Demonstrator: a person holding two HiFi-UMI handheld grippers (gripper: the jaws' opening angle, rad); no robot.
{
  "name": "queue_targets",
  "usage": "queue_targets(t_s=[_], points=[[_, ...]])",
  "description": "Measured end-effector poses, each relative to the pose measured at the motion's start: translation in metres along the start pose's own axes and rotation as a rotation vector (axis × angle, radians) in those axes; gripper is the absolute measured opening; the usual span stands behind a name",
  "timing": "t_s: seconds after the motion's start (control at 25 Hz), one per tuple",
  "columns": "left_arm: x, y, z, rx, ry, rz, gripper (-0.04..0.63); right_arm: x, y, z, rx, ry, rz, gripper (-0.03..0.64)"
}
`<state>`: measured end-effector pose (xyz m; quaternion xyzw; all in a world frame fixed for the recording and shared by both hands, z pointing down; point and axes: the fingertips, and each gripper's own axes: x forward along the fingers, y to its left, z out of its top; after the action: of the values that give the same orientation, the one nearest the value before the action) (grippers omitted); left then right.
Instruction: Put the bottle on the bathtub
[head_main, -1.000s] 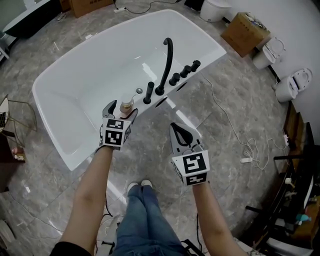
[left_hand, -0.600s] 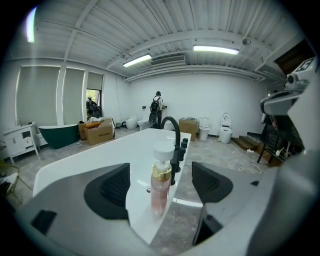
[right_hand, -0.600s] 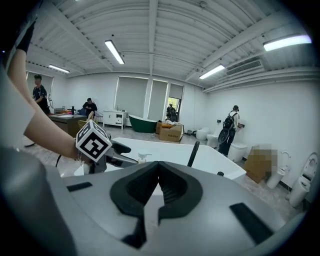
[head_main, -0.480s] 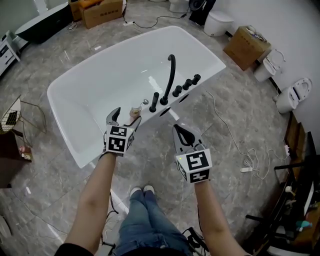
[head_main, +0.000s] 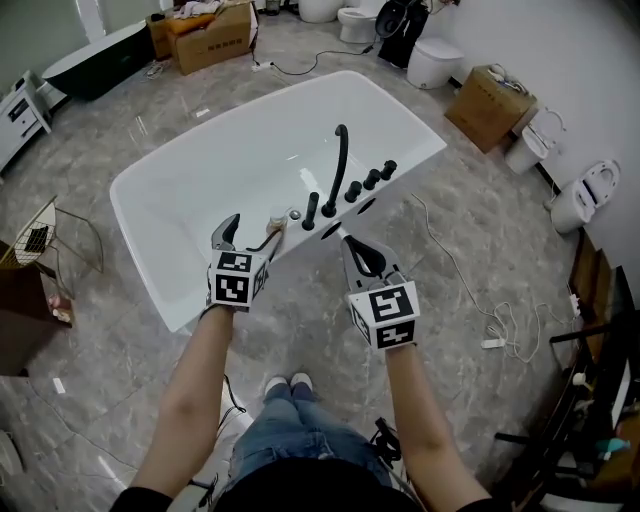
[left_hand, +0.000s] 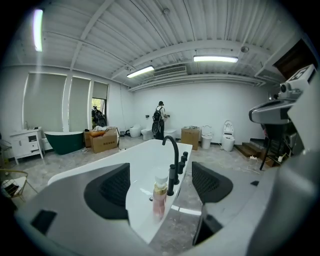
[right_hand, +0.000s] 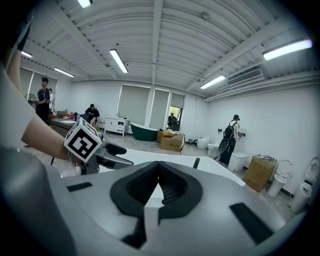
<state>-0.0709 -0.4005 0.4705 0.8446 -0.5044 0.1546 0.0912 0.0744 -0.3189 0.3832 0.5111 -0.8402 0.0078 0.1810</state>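
A small pink bottle (head_main: 277, 219) with a white cap stands upright on the near rim of the white bathtub (head_main: 210, 190), just left of the black faucet (head_main: 335, 170). In the left gripper view the bottle (left_hand: 159, 196) is ahead of the jaws, with nothing touching it. My left gripper (head_main: 250, 232) is open, a short way in front of the bottle and apart from it, its dark pads (left_hand: 107, 192) wide on either side. My right gripper (head_main: 350, 243) hovers over the floor by the tub's edge, shut and empty, its pads (right_hand: 170, 187) pressed together.
Black tap handles (head_main: 370, 180) line the rim right of the faucet. A white cable (head_main: 470, 280) trails on the floor at right. A wire rack (head_main: 60, 240) stands at left. Cardboard boxes (head_main: 490, 95) and toilets (head_main: 585, 190) ring the room. A person (left_hand: 160, 117) stands at the far wall.
My left gripper has drawn back from the bottle, which stays standing on the rim. Both grippers and the view have pulled away from the tub. The right gripper stays shut.
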Motion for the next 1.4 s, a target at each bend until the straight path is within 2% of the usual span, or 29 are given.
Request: queue_targets(t_s=[0.28,0.52,1.16,1.4], points=[[-0.028,-0.008,0.046,0.016,-0.087,0.001,0.373,-0.019,-0.005,0.021,-0.017,-0.034,-0.018,0.014],[-0.056,-0.014,0.078,0.059,-0.161,0.011,0.373,-0.035,-0.008,0.038,-0.001,-0.076,-0.035,0.014],[-0.131,-0.017,0.121,0.106,-0.320,0.090,0.373,-0.067,-0.006,0.094,0.040,-0.229,-0.057,0.014],[-0.151,-0.011,0.139,0.088,-0.389,0.106,0.373,-0.074,-0.007,0.108,0.027,-0.259,-0.075,0.015]])
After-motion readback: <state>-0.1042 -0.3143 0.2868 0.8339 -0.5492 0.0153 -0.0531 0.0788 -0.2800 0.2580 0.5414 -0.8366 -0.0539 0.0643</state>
